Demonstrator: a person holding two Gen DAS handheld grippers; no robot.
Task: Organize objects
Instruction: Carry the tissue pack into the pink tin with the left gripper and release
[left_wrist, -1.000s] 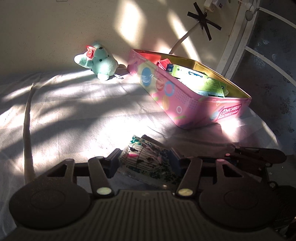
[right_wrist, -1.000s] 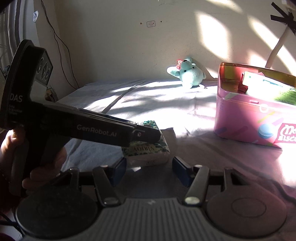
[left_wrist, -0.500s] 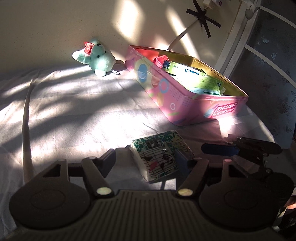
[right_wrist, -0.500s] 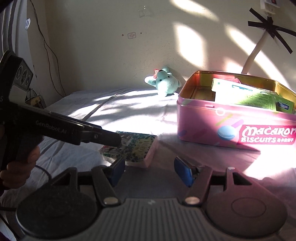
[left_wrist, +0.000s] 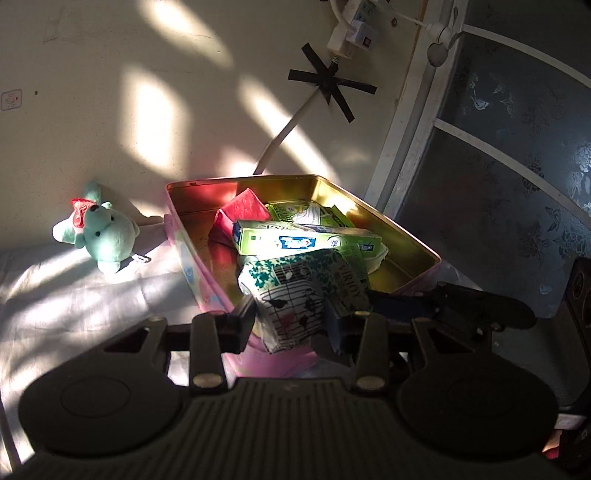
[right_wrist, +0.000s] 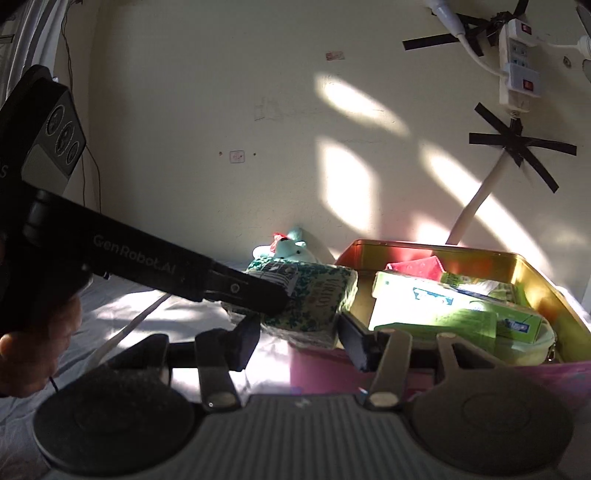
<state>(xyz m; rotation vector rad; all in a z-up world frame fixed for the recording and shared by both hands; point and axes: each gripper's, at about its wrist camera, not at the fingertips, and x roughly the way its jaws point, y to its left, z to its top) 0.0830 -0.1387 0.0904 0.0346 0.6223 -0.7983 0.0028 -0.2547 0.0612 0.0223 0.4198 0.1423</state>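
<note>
Green-patterned tissue pack (left_wrist: 295, 295) lifted above the near edge of the pink tin (left_wrist: 207, 284), left gripper (left_wrist: 291, 325) fingers closing, pinching it, right gripper (right_wrist: 299, 341) fingers closing around its end, contact unclear, teal plush (left_wrist: 103, 236) left of the tin on the bed (left_wrist: 74, 295)

My left gripper (left_wrist: 291, 325) was closing, both pads pressed against the pack between them. My right gripper (right_wrist: 297, 341) was closing too, the same pack between its jaws. My hand (right_wrist: 35, 347) gripped the left handle.
</note>
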